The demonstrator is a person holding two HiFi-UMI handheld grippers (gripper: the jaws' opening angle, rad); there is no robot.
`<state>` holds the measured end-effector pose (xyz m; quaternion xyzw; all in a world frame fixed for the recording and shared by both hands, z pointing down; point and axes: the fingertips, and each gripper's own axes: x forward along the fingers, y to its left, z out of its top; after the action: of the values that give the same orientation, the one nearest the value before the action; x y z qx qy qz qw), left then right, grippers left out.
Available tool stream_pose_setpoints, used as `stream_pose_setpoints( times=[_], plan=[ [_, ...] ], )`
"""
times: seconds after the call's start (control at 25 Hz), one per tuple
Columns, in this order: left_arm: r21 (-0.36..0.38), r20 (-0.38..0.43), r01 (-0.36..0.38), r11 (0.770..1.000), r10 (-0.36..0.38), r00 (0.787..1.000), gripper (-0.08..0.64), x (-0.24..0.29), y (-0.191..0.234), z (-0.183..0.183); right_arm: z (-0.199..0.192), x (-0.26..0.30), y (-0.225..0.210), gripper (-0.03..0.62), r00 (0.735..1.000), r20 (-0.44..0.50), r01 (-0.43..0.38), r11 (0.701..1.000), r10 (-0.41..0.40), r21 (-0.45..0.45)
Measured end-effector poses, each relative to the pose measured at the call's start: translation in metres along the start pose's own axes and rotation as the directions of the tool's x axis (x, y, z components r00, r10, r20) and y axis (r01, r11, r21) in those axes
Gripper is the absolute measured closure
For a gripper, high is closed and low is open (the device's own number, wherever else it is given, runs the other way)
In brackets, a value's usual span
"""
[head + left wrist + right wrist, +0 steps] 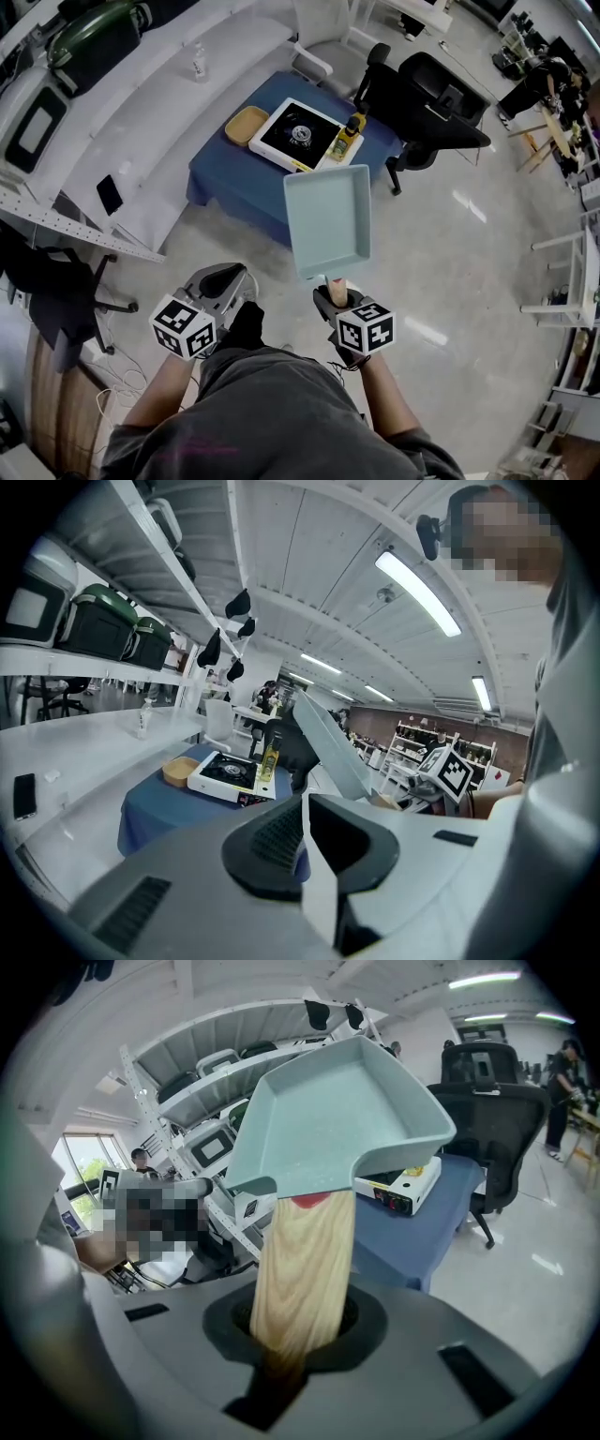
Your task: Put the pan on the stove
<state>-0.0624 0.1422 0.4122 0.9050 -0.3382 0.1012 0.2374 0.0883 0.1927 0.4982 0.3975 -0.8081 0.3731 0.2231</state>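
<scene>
A light teal square pan point(328, 220) with a wooden handle point(305, 1269) hangs in the air in front of me, well short of the table. My right gripper point(336, 292) is shut on that handle, which runs down between its jaws point(295, 1335). The white stove point(298, 134) with a black top and a burner sits on a low blue-covered table point(225, 178) beyond the pan. My left gripper point(225, 278) is at the pan's left, jaws together with nothing in them point(305, 832). The left gripper view shows the pan point(333, 747) edge-on and the stove point(225, 772) further off.
A tan tray point(246, 125) lies left of the stove and a yellow bottle point(349, 136) stands at its right. A black office chair point(431, 103) stands behind the table. White shelving point(141, 112) with a phone point(110, 194) runs along the left.
</scene>
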Motion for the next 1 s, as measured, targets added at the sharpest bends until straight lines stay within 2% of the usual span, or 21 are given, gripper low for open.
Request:
stream_pose_setpoints(
  times=[0.52, 1.0],
  plan=[
    [-0.024, -0.026, 0.046, 0.999, -0.047, 0.999, 0.535, 0.033, 0.101, 0.048, 0.079, 0.073, -0.005, 0.546, 0.999, -0.032, 0.037, 0.999, -0.036, 0.038],
    [0.012, -0.032, 0.092, 0.996, -0.091, 0.995, 0.535, 0.053, 0.175, 0.091, 0.135, 0.123, -0.010, 0.546, 0.996, -0.036, 0.086, 0.994, -0.084, 0.072]
  ],
)
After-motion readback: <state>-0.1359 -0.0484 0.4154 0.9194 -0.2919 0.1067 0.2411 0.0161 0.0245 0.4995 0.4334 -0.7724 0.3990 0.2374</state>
